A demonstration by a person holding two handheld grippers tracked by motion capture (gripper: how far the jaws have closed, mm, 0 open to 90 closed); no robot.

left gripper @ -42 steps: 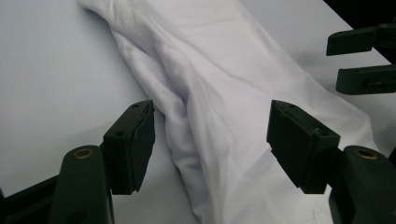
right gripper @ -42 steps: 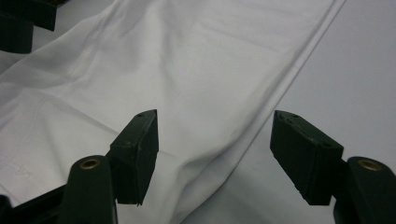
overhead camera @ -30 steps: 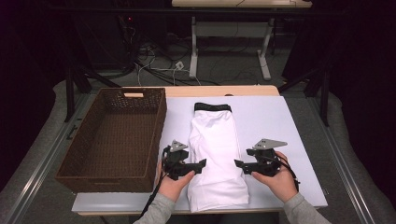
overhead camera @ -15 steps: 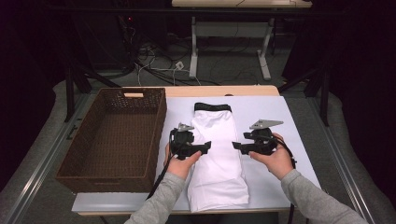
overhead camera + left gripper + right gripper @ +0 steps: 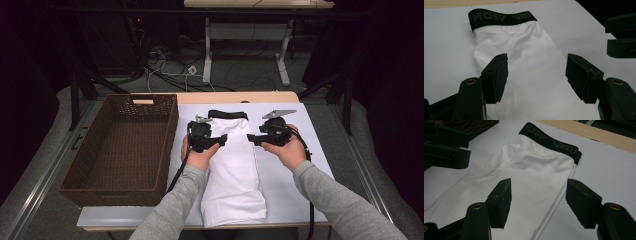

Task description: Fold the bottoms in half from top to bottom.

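Both my grippers hover open-jawed over the folded white leggings [image 5: 234, 165].

My left gripper [image 5: 214, 140] and right gripper [image 5: 254, 139] flank the black waistband [image 5: 228, 114] end, near the worktop's [image 5: 295, 185] far edge.

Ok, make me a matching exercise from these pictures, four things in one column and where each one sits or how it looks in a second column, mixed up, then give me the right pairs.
Column one:
1. wicker basket
2. white garment
3. black waistband
4. left gripper

Column two:
A. at the garment's far end, printed with letters
B. open, over the garment's left edge
C. on the left of the table, nothing in it
D. laid lengthwise on the white mat

Pairs: 1-C, 2-D, 3-A, 4-B
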